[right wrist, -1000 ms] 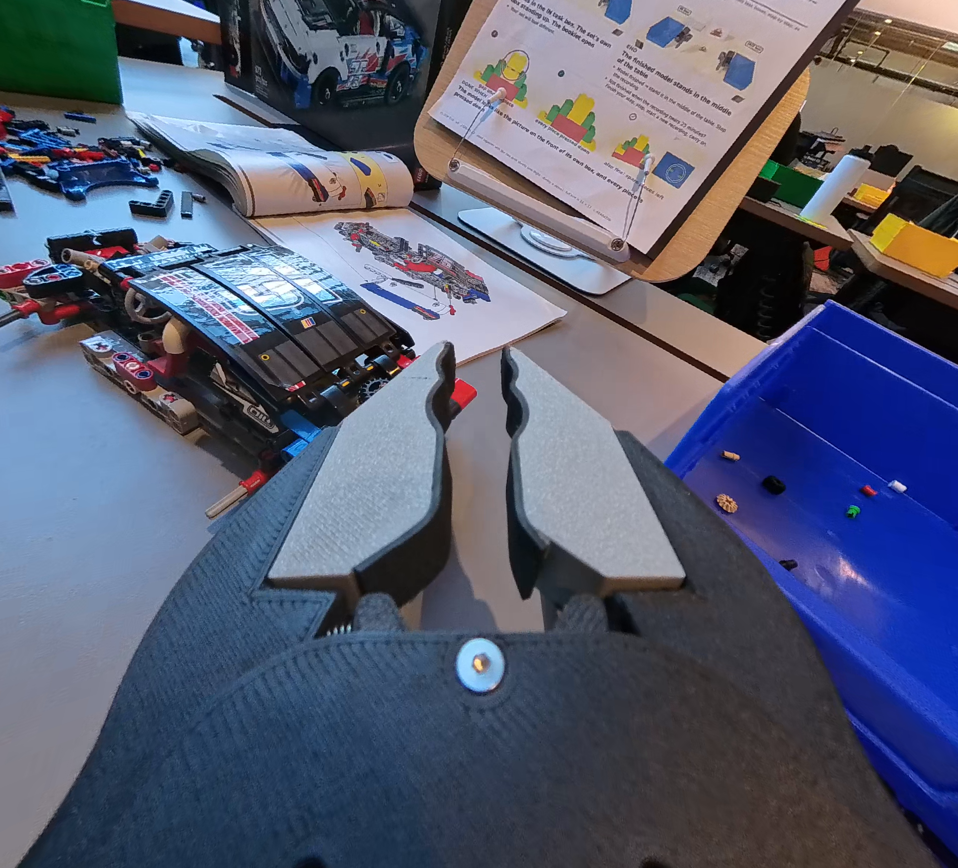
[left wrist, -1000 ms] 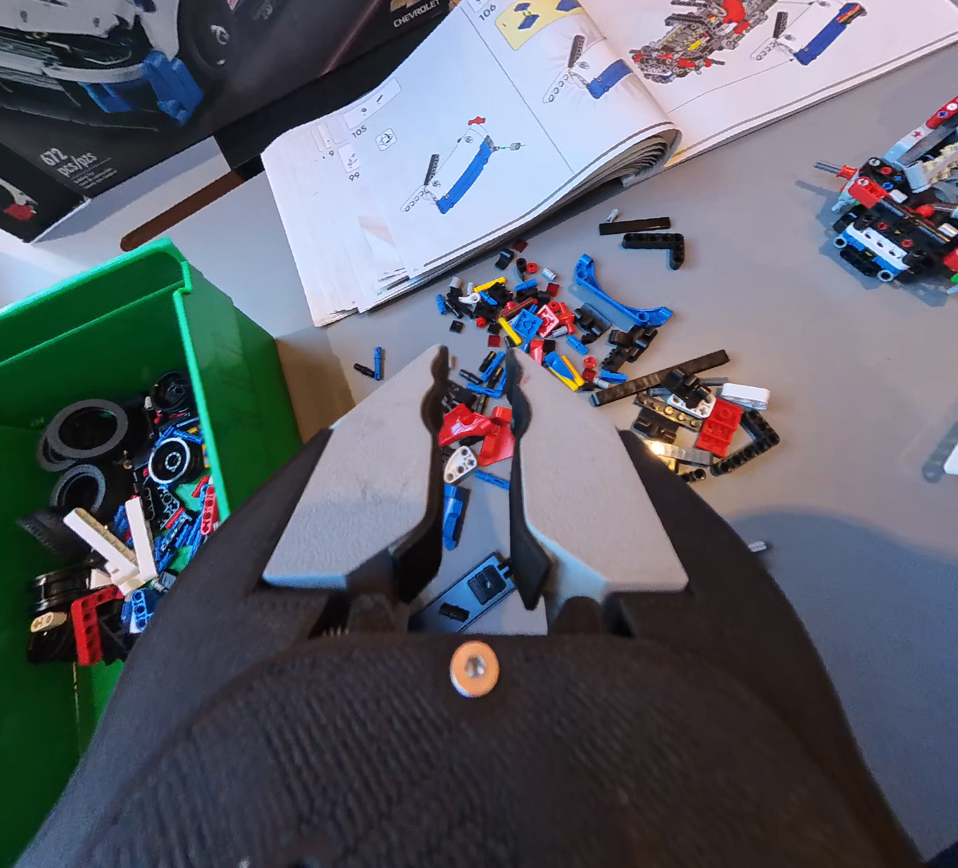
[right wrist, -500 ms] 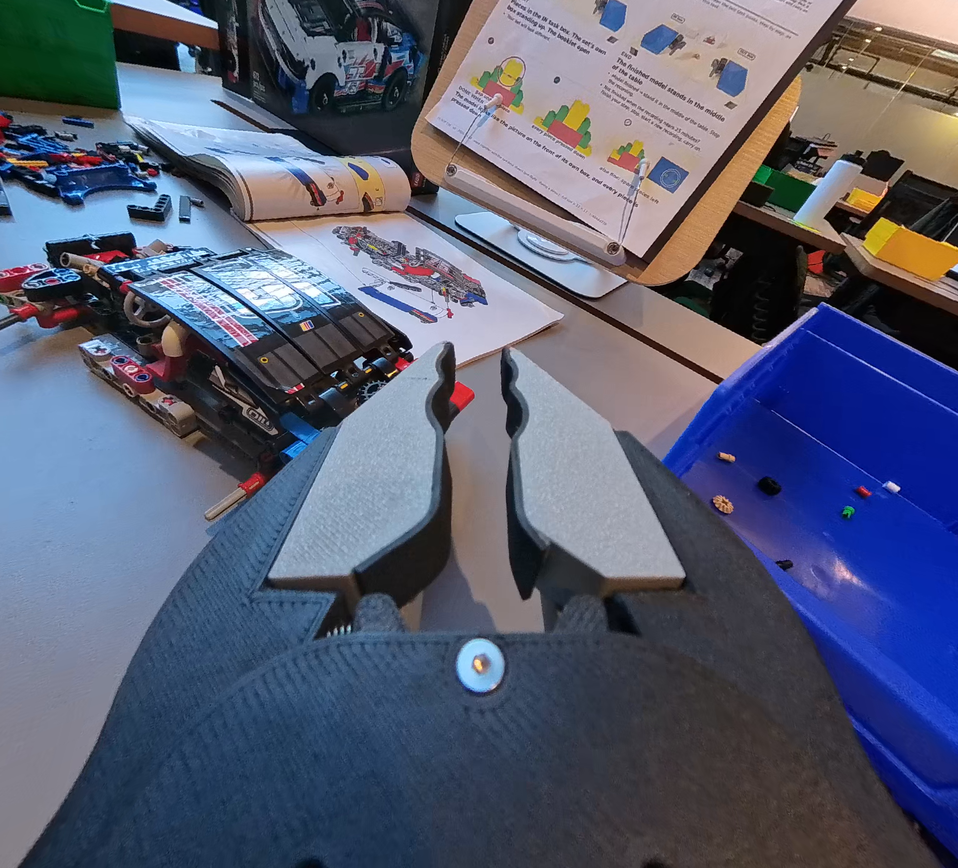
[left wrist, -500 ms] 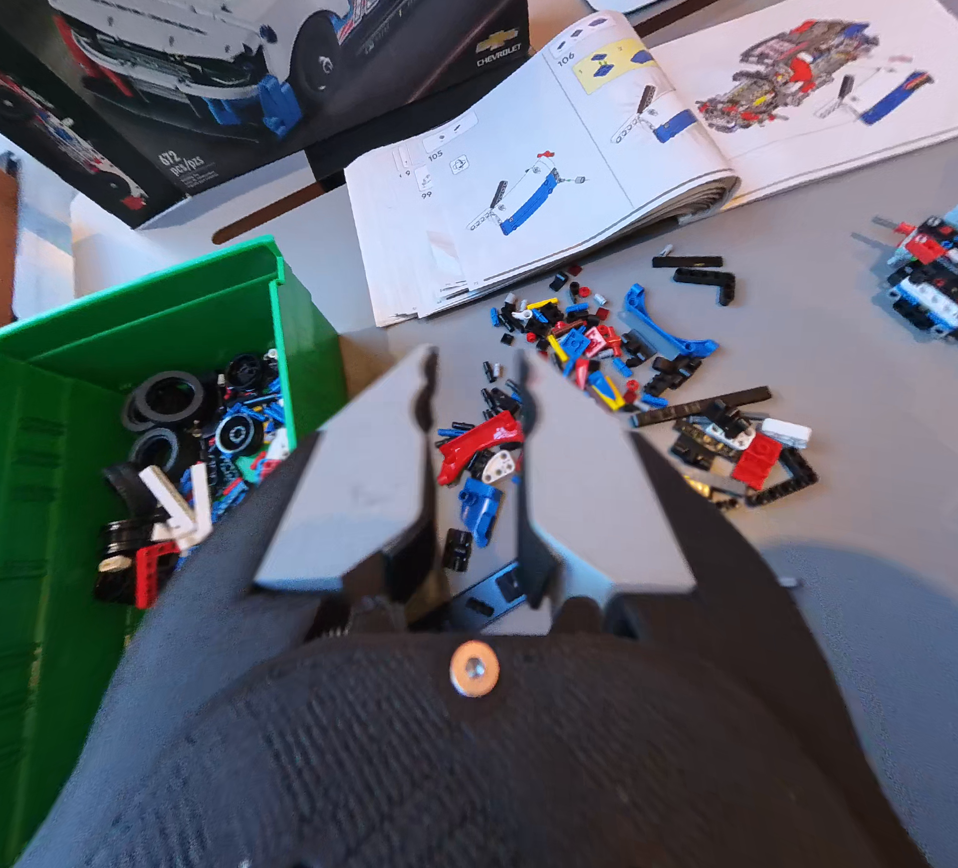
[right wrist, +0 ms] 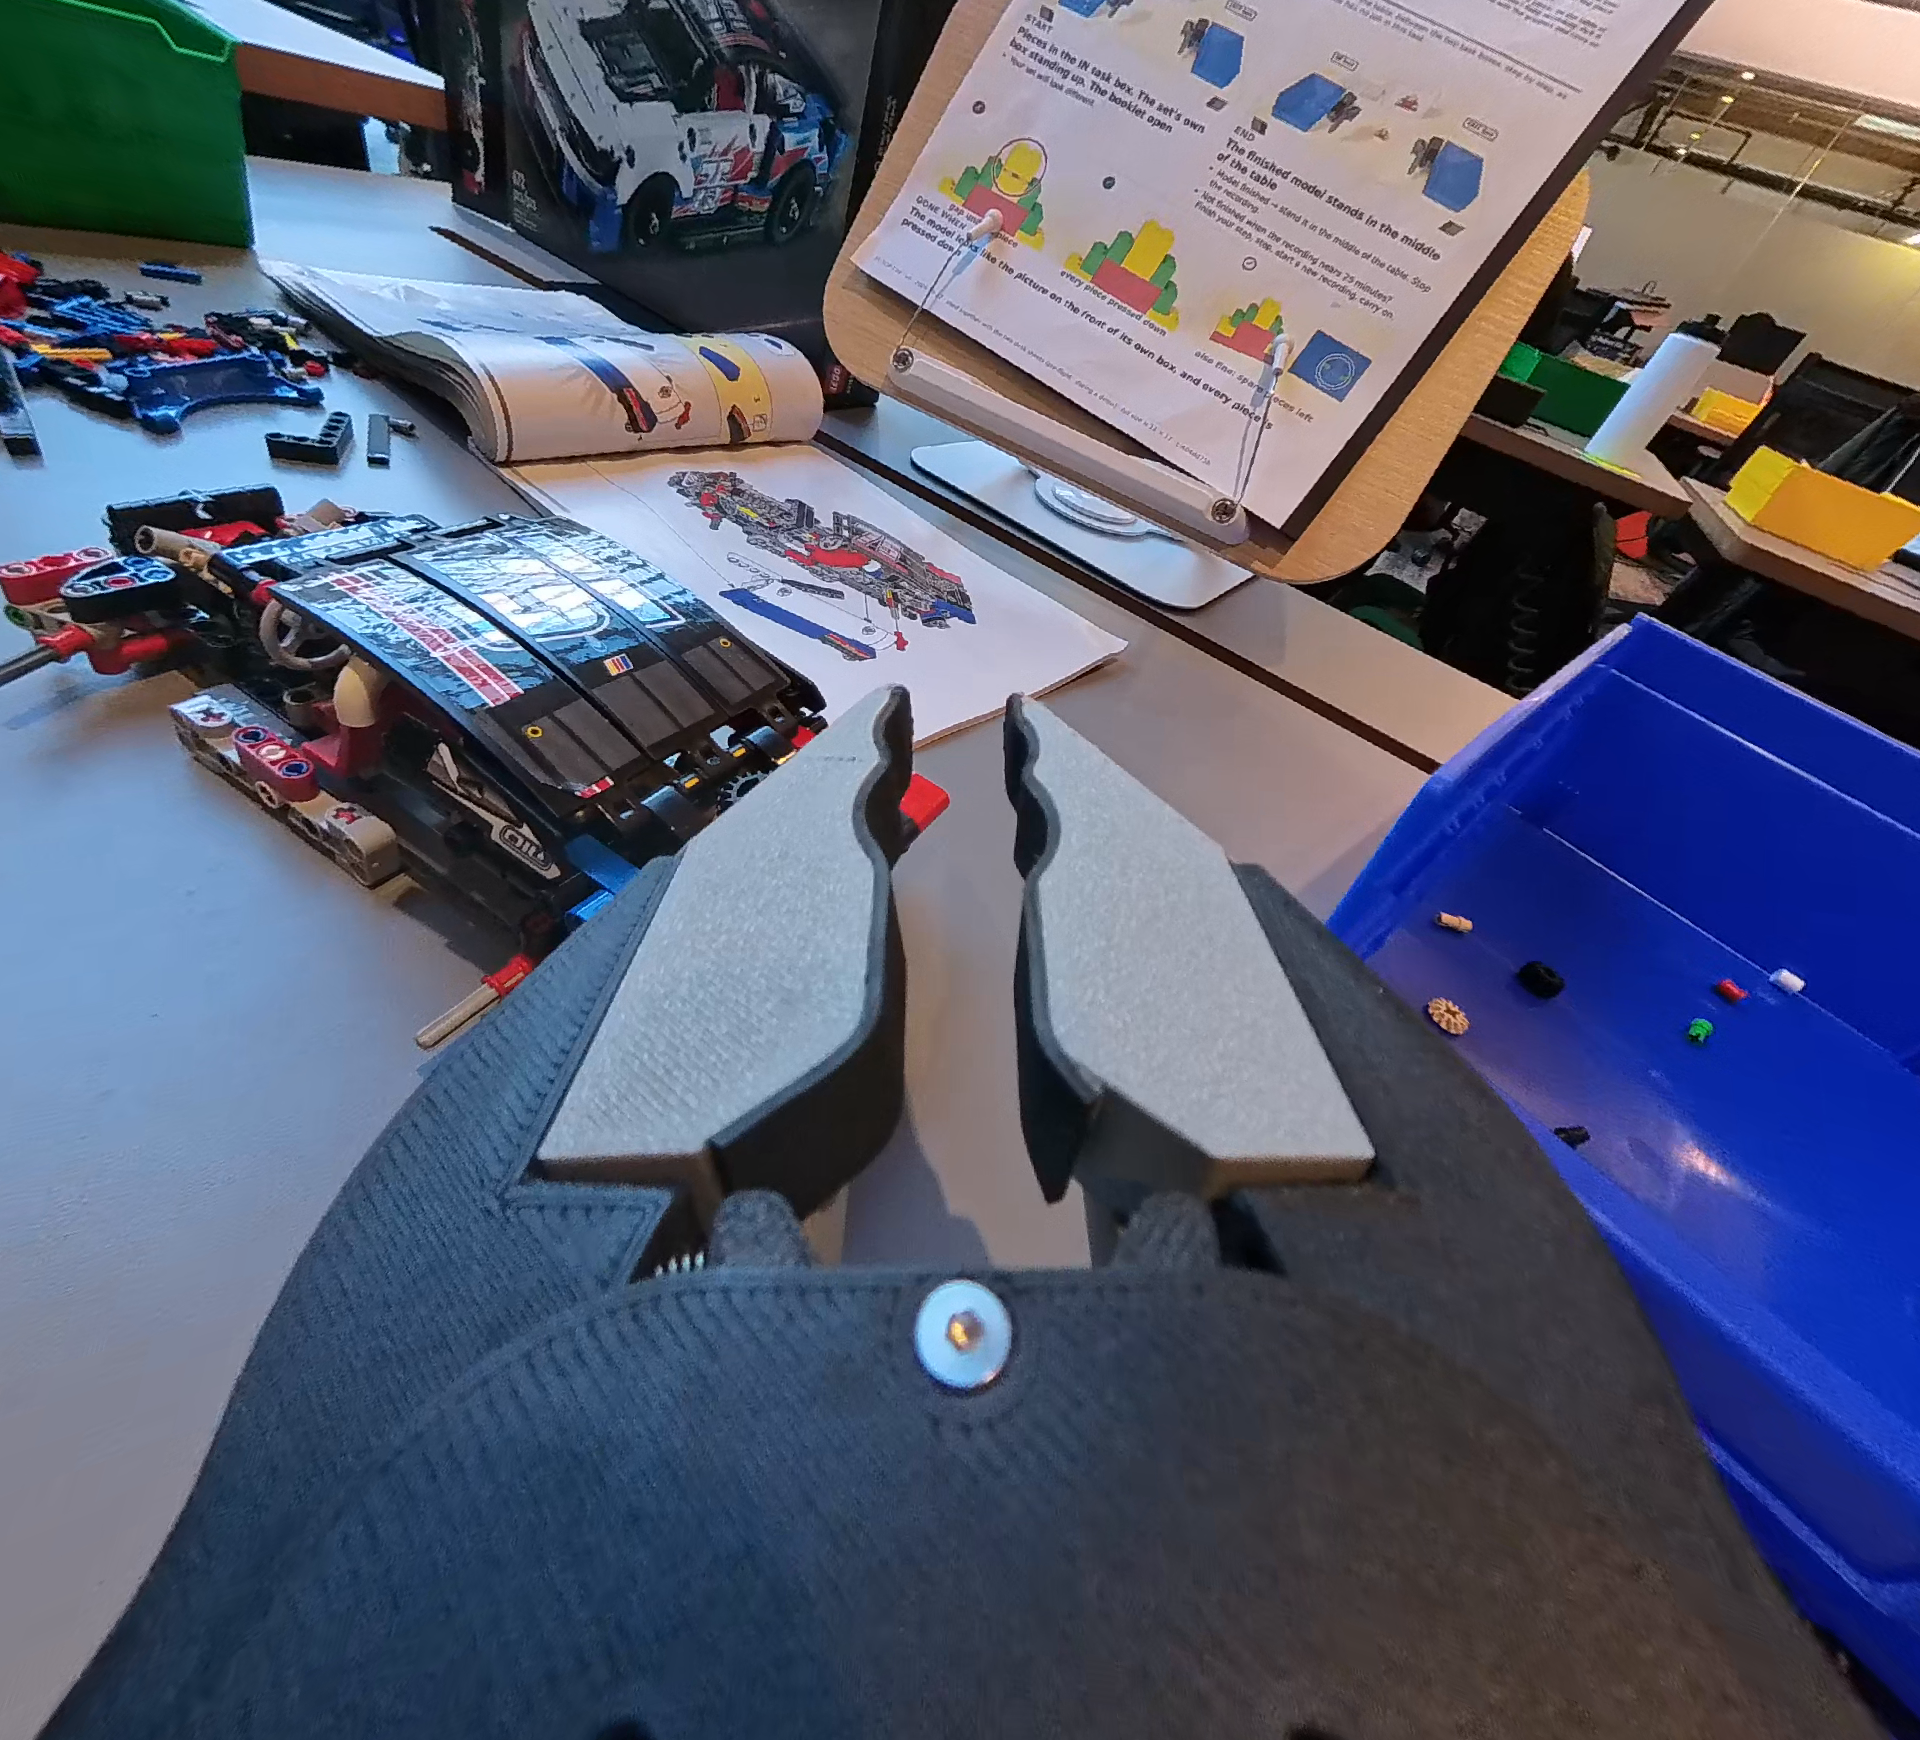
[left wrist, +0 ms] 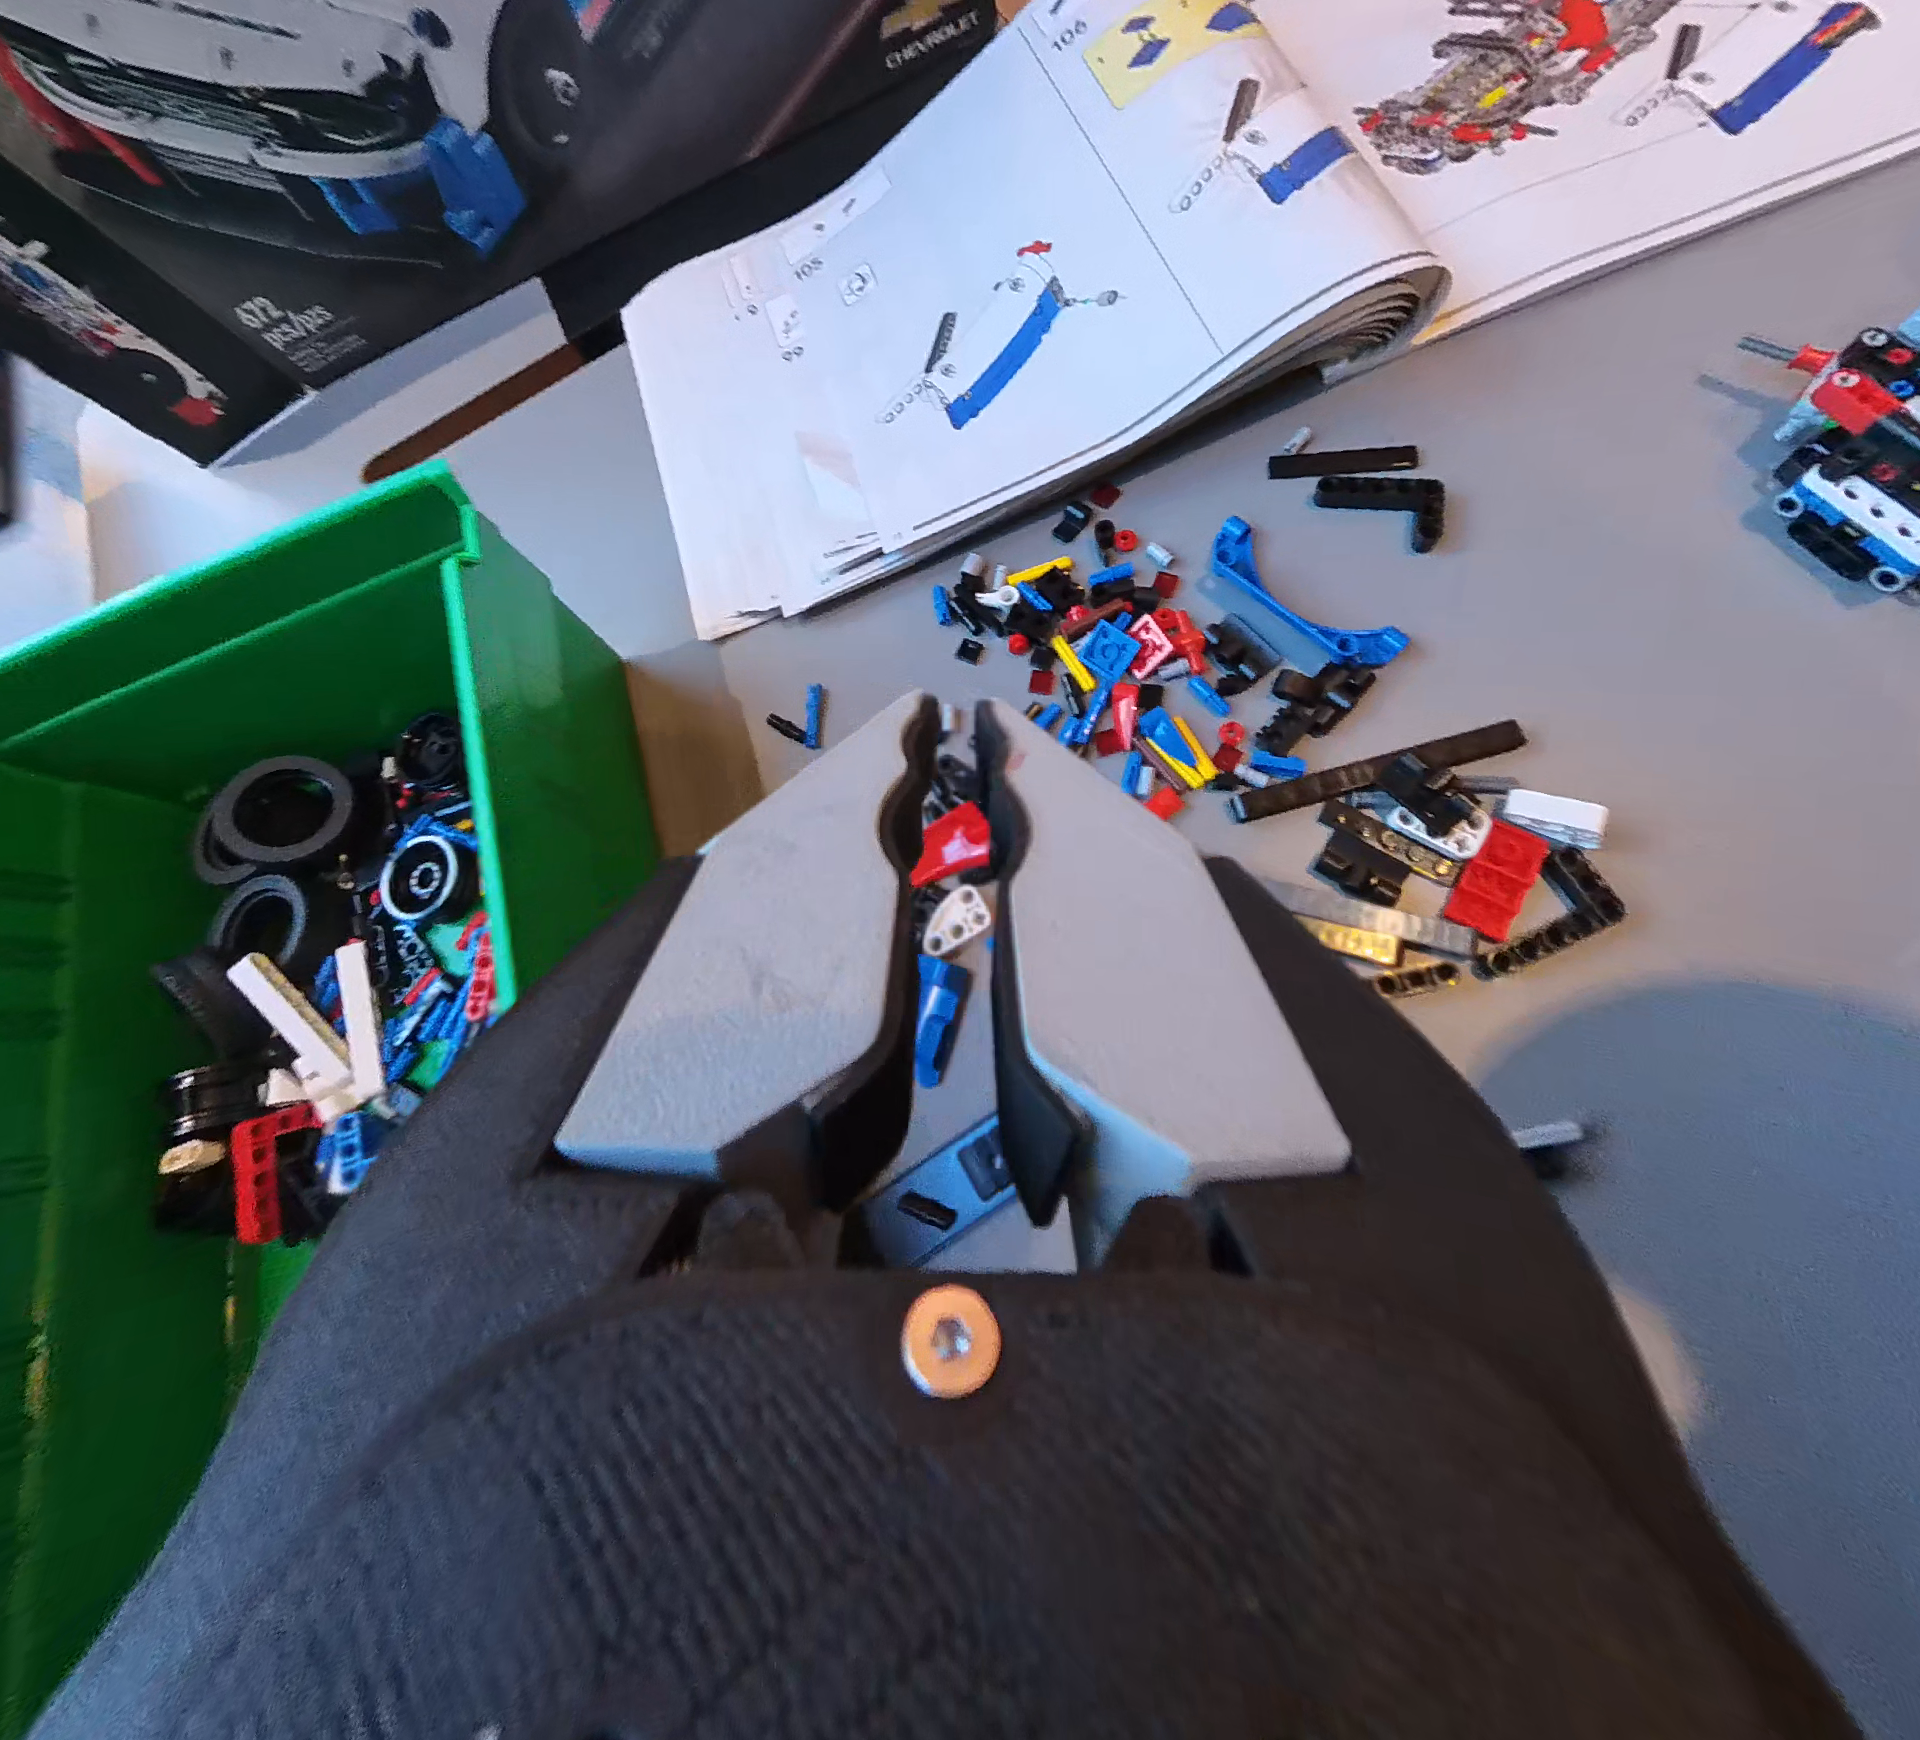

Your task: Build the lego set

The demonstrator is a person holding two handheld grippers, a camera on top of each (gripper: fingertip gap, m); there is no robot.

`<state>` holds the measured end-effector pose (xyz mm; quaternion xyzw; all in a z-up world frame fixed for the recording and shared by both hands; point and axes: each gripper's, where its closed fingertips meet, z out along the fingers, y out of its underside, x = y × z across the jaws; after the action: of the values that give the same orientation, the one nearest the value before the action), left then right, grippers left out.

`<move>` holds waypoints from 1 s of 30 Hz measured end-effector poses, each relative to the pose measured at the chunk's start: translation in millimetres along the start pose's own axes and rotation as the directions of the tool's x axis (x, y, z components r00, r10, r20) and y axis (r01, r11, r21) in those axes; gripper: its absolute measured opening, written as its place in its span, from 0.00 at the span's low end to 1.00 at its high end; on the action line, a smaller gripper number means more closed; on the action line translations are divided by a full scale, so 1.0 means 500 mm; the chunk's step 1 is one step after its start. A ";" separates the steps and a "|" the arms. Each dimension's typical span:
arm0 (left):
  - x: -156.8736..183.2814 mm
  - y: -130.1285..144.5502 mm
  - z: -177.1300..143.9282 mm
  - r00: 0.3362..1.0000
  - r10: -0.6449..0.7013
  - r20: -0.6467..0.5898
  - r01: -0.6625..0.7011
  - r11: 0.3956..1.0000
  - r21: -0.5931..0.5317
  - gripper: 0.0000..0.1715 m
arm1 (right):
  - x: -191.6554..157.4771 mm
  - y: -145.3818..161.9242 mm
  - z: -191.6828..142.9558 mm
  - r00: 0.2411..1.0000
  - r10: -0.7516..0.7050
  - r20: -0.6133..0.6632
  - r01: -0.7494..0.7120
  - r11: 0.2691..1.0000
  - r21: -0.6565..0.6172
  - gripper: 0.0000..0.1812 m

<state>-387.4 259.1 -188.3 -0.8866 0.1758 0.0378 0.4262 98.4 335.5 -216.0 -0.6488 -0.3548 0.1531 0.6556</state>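
A pile of loose lego pieces [left wrist: 1132, 651] in red, blue, black and yellow lies on the grey table. My left gripper [left wrist: 951, 711] hovers over the pile's near-left end. Its jaws are almost together, and I cannot tell whether anything small sits between the tips. A red curved piece [left wrist: 951, 843] shows on the table through the gap. The partly built black car [right wrist: 468, 651] lies left of my right gripper [right wrist: 958, 719], which is slightly open and empty. The car's end also shows in the left wrist view [left wrist: 1860, 485]. The open instruction booklet [left wrist: 1039, 256] lies behind the pile.
A green bin [left wrist: 260, 630] with tyres and more pieces stands left of the pile. A blue bin [right wrist: 1714, 859] holding a few tiny pieces stands at the right. The set's box [right wrist: 675, 80] and a wooden stand with a sheet [right wrist: 1247, 184] are behind.
My left gripper's jaws have narrowed from a clear gap to almost together, and it has dropped closer to the pile. The right gripper has barely moved.
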 end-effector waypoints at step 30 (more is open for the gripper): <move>0.123 -0.054 0.158 0.978 -0.100 -0.182 0.118 0.989 0.090 0.08 | 0.009 -0.008 -0.006 0.999 0.047 0.009 -0.047 0.998 0.035 0.08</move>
<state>-314.3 317.9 -231.7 -0.8723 0.1656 -0.0736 0.4542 102.7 335.7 -210.7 -0.6447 -0.3394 0.1770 0.6617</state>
